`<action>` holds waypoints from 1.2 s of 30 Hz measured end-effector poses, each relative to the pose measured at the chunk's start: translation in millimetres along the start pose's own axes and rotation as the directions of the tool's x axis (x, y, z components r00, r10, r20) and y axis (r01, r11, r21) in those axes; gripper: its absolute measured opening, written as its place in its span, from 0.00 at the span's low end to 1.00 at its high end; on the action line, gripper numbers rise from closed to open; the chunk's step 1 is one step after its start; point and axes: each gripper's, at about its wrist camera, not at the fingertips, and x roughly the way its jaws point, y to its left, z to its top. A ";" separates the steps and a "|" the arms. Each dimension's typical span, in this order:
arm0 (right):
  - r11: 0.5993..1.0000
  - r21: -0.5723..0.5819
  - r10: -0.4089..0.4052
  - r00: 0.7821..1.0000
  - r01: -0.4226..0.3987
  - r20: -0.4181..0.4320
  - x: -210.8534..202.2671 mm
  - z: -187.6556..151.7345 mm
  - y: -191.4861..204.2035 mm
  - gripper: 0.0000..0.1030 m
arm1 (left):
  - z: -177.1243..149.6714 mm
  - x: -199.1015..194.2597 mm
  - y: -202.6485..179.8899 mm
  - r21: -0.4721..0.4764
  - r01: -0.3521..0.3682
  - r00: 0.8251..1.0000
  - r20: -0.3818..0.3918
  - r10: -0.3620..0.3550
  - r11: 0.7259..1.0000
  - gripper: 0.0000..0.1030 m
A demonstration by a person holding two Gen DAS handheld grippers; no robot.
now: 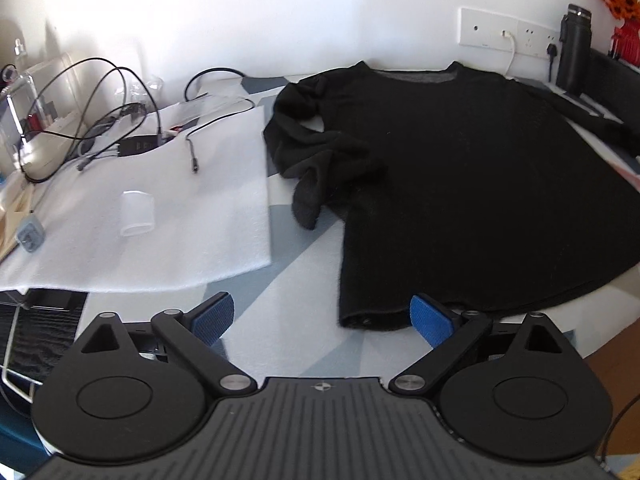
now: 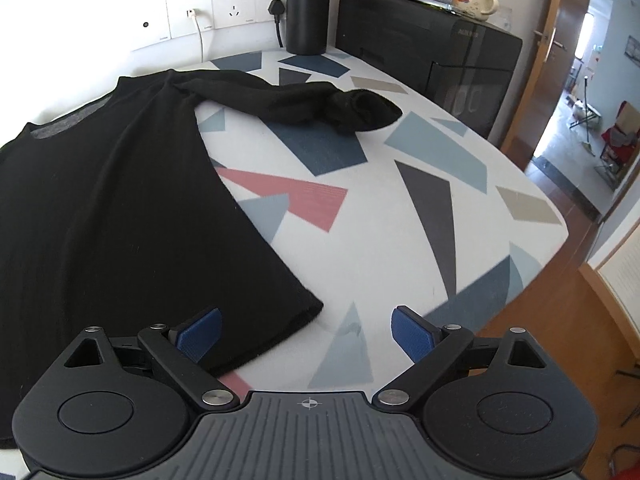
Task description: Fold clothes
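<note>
My left gripper (image 1: 322,317) wide open, empty, hem corner of the black long-sleeved knit sweater (image 1: 460,184) just ahead | my right gripper (image 2: 306,336) likewise agape at the other corner (image 2: 308,308) | best: pinch both corners squarely, lift evenly over the patterned tabletop (image 2: 400,220).

Both wrist views low, near table; share black sweater (image 1: 460,184).

To your left, a white foam sheet (image 1: 160,200) is carrying tangled cables (image 1: 100,120) and a small clear cup (image 1: 137,213), crowding that side. Bare patterned tabletop (image 2: 380,220) is lying open right of the black sweater (image 2: 100,200), with only its outstretched sleeve (image 2: 304,100) crossing the far part. A black bottle (image 2: 306,6) and black printer (image 2: 432,40) are blocking the far edge.
</note>
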 end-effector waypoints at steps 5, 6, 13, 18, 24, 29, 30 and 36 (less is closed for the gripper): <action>1.000 0.013 0.024 1.000 -0.024 -0.012 2.5 -4.8 -1.6 0.89 | -4.4 4.0 2.0 -0.007 -0.070 0.998 -0.006 0.070 0.998 0.96; 0.999 0.016 0.029 1.000 -0.028 -0.013 3.3 -4.8 -1.7 0.89 | -3.2 3.8 1.4 -0.011 -0.078 0.997 -0.003 0.078 0.997 0.96; 0.999 0.023 0.032 0.999 -0.032 0.009 7.4 -7.1 -2.0 0.89 | 3.1 11.8 -15.6 0.062 -0.123 0.990 0.082 0.118 0.990 0.96; 0.997 0.070 0.005 0.999 -0.008 0.040 6.9 -14.2 -13.5 0.89 | 3.8 19.6 -23.3 0.100 -0.188 0.975 0.138 0.173 0.977 0.96; 0.998 -0.030 -0.053 0.995 0.056 0.083 6.3 -33.4 -21.0 0.92 | 8.0 19.9 -16.0 0.001 -0.220 0.964 0.151 0.217 0.976 0.96; 0.991 -0.108 -0.064 0.988 0.079 0.141 6.5 -37.0 -16.7 0.91 | 10.0 26.3 -12.1 -0.018 -0.234 0.965 0.115 0.235 0.972 0.96; 0.991 -0.104 -0.066 0.987 0.081 0.144 7.8 -35.0 -16.6 0.91 | 10.2 26.5 -11.9 -0.017 -0.234 0.965 0.115 0.234 0.972 0.96; 0.995 -0.055 -0.072 0.984 0.082 0.164 18.1 -19.7 -21.9 0.91 | 11.6 27.4 -11.0 -0.011 -0.234 0.966 0.110 0.234 0.972 0.96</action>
